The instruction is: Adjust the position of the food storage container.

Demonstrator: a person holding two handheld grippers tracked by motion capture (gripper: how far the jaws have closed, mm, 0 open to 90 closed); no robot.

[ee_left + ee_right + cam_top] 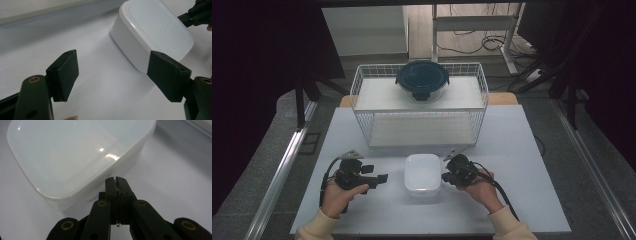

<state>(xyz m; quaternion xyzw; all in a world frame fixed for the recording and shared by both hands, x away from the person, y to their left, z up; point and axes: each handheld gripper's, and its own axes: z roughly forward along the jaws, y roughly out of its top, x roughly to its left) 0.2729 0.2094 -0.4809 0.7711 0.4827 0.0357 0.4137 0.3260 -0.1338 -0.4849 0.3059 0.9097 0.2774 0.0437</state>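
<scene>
High view: white container [423, 173] sits on table [512, 150] between your grippers. Your left gripper [381, 178] jaws spread, short of it; right gripper [445, 177] jaws pressed together at its side.

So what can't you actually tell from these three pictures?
- Inside of the white container: its lid hides the contents in every view.
- Inside of the round dark-lidded bowl on the wire rack: too far and small in the high view.
- Whether the right gripper, jaws shut, touches the container's rim: the right gripper view is too close to settle it.
- The left gripper, jaws wide open: its body is cut off by the bottom edge.
</scene>
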